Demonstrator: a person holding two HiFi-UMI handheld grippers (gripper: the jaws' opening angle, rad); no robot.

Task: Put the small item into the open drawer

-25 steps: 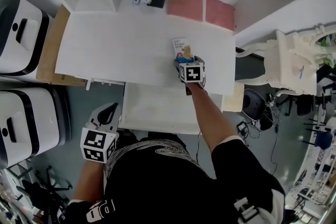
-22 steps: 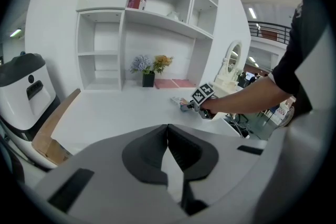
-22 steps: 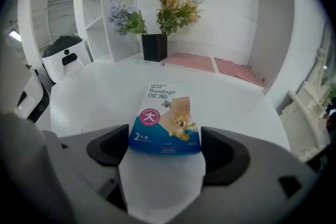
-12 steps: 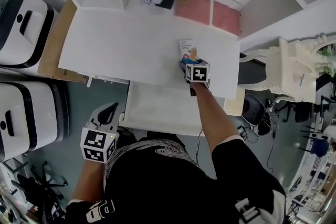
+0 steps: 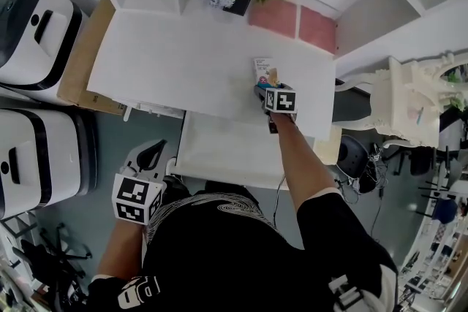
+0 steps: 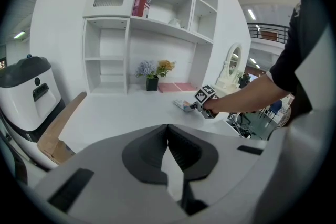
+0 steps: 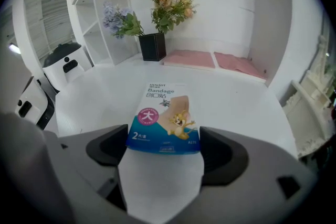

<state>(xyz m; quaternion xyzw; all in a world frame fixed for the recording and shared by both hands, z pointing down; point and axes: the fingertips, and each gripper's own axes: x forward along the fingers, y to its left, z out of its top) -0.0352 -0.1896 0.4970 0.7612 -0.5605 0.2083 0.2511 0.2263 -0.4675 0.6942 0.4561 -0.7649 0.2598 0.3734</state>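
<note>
White desk [image 5: 183,62]: right claw [image 7: 164,145] clamped on blue-white cartoon bandage pack [image 7: 164,120]; left claw [image 6: 167,144] closed, empty.

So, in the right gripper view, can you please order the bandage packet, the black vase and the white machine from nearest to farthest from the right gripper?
1. Bandage packet: between the jaws of the right gripper, flat on the desk.
2. Black vase: at the back of the desk, left of centre.
3. White machine: far left, beyond the desk edge.
</note>
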